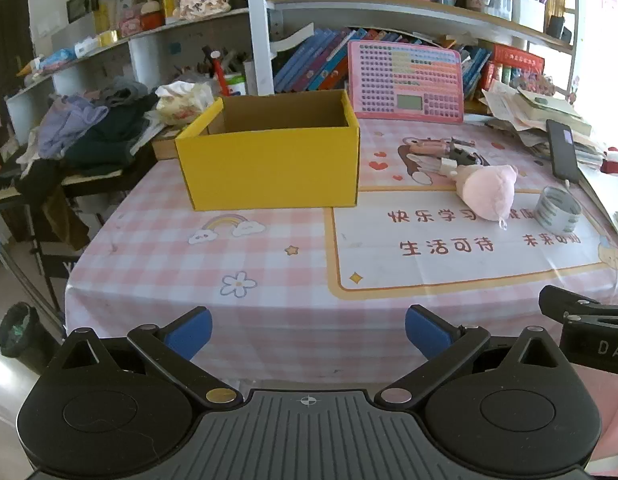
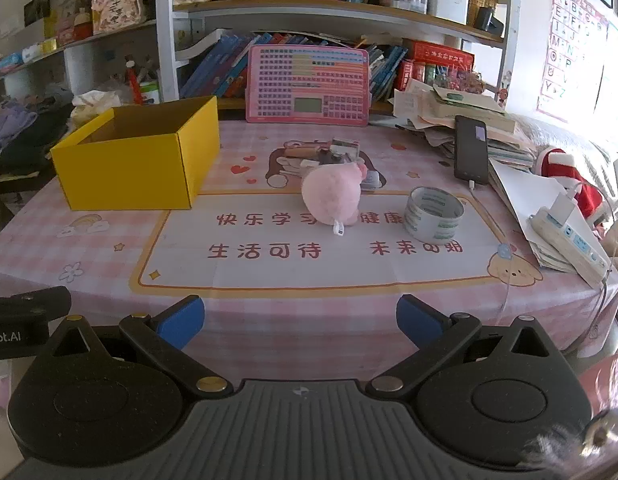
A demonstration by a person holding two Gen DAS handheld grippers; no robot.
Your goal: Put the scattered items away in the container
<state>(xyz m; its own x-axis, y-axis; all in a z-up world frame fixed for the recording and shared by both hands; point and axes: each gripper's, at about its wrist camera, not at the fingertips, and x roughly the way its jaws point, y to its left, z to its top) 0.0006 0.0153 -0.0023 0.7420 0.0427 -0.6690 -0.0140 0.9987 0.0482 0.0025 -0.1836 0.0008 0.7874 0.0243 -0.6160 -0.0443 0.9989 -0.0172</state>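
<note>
1. Table (image 2: pixel 269 312) with pink checked cloth; its near edge runs just ahead of both grippers, and the left edge drops off beside the yellow cardboard box (image 1: pixel 269 160).
2. Box sits open-topped at the far left of the table, inside looks empty from both views. Bare cloth in front of it and to its right.
3. Pink plush toy (image 2: pixel 331 200) lies mid-table on the white printed mat (image 2: pixel 269 256), well apart from the box.
4. Roll of clear tape (image 2: pixel 433 212) stands on the mat just right of the plush, not touching it.
5. Small clutter pile (image 2: pixel 333 154) right behind the plush; single items too jumbled to name.
6. Right side is crowded: black phone (image 2: pixel 471 150) leaning on a paper stack, white power strip (image 2: pixel 569 240) near the right edge.
7. Open room: near half of the mat and the cloth strip along the near edge.
8. Left gripper (image 1: pixel 309 332): blue pads spread wide, nothing between them, over the near edge.
9. Right gripper (image 2: pixel 301 322): fingers also wide apart, holding nothing, touching nothing.
</note>
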